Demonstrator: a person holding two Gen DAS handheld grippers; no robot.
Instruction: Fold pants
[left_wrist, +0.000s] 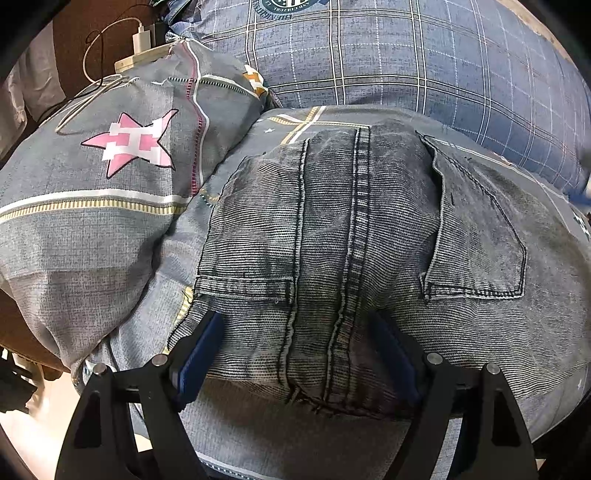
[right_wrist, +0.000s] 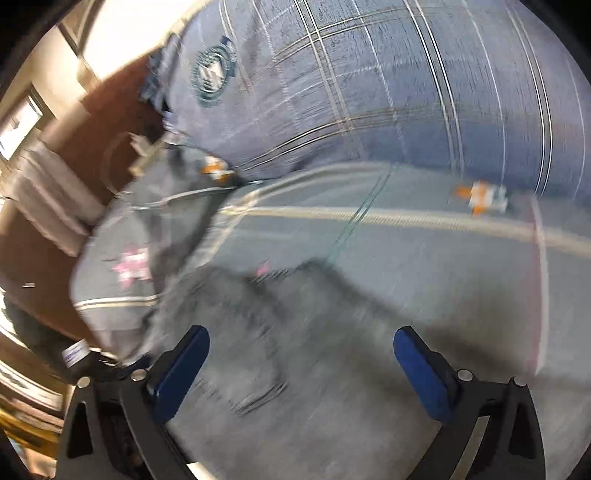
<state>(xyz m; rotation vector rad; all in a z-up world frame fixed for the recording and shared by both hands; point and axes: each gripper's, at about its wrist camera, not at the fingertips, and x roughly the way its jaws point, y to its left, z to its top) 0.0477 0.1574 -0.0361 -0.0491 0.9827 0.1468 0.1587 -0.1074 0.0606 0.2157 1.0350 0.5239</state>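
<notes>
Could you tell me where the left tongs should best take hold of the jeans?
Probably at the near folded edge, around the centre seam, approaching from the near side. The jeans bulge there into a thick ridge between the open left tongs, easier to pinch than the flat pockets.

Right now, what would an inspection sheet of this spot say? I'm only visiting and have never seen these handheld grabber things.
Surface: a bed with a grey patterned cover; a blue plaid quilt is bunched behind.
Job's things: grey jeans lie back pockets up, waistband edge nearest the left camera.
Clutter: a pillow with a pink star lies beside the jeans.
Grippers: left gripper is open, its blue pads straddling the raised waistband without clamping it. Right gripper is open above the cover and jeans; that view is motion-blurred.
Cables: a white charger and cable sit by a power strip behind the pillow.
Surroundings: brown wooden headboard; a bright window shows in the right view.
</notes>
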